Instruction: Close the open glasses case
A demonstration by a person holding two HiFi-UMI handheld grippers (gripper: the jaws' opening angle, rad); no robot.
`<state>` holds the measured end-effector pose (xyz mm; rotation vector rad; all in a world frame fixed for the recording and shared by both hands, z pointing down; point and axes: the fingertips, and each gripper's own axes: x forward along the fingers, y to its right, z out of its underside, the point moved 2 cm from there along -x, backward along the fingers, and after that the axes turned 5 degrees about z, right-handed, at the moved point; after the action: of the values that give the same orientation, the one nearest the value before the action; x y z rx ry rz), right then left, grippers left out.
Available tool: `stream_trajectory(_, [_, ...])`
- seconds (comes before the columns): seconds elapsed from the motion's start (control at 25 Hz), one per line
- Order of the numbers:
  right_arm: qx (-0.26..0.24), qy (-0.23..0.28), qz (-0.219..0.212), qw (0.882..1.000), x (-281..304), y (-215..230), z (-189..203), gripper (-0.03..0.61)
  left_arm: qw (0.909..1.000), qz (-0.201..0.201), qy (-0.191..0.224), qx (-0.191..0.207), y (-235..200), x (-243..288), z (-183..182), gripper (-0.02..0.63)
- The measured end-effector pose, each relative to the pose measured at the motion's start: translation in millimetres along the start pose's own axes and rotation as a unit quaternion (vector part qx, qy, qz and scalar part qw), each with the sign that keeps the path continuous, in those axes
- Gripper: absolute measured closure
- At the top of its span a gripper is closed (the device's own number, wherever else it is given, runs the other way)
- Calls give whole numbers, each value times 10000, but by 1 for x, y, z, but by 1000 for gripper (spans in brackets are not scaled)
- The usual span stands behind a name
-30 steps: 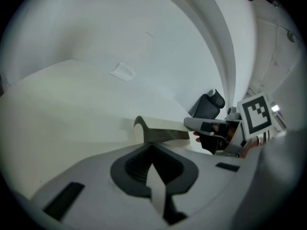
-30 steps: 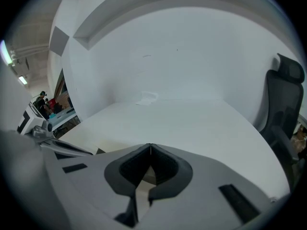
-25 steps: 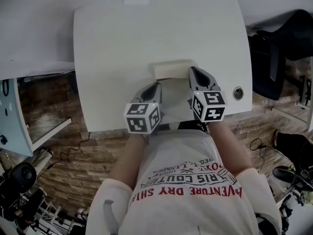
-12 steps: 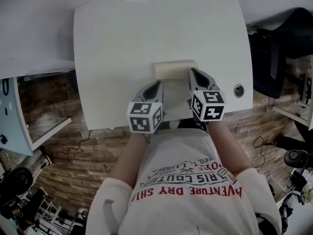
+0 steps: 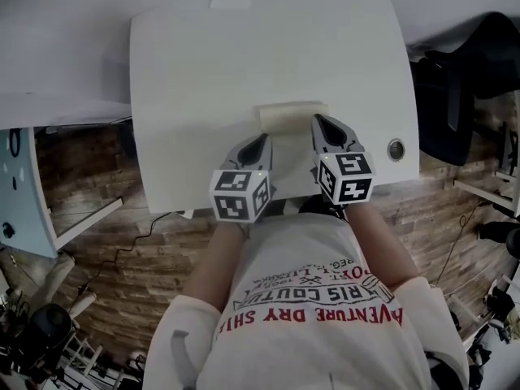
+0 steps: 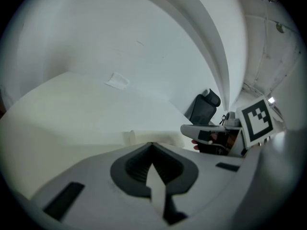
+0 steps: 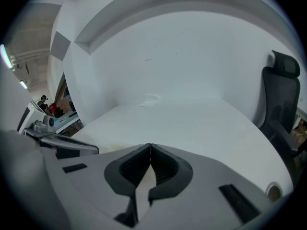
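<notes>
Little has shifted: our left gripper (image 5: 260, 141) and right gripper (image 5: 318, 123), both pressed together and empty, sit just beside the glasses case (image 5: 292, 115) on the bench (image 5: 203, 71); we'd press it shut evenly from above.

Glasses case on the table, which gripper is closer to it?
Right. The right gripper has its tips at the right end of the glasses case; the left gripper sits just short of its near edge, toward the left end.

Bright, even light; fisheye-warped edges
</notes>
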<state>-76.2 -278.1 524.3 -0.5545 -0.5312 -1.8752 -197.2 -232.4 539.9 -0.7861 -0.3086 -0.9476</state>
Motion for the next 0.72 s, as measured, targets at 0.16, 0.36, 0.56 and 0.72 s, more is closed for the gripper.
stream_trajectory(0.16, [67, 310, -406, 9987, -19, -11, -23, 566, 9995, 52, 231, 221, 11, -11, -21, 615])
stream_trajectory(0.36, [-67, 837, -357, 9958, -52, -17, -58, 566, 9951, 38, 708, 688, 30, -40, -58, 615])
stream_trajectory(0.56, [-305, 1481, -231, 9882, -75, -22, -94, 566, 9800, -6, 1319, 1488, 49, -65, -109, 615])
stream_trajectory(0.72, [-410, 1815, -40, 9825, -89, -21, -111, 566, 9664, -36, 1611, 2005, 63, -80, -134, 615])
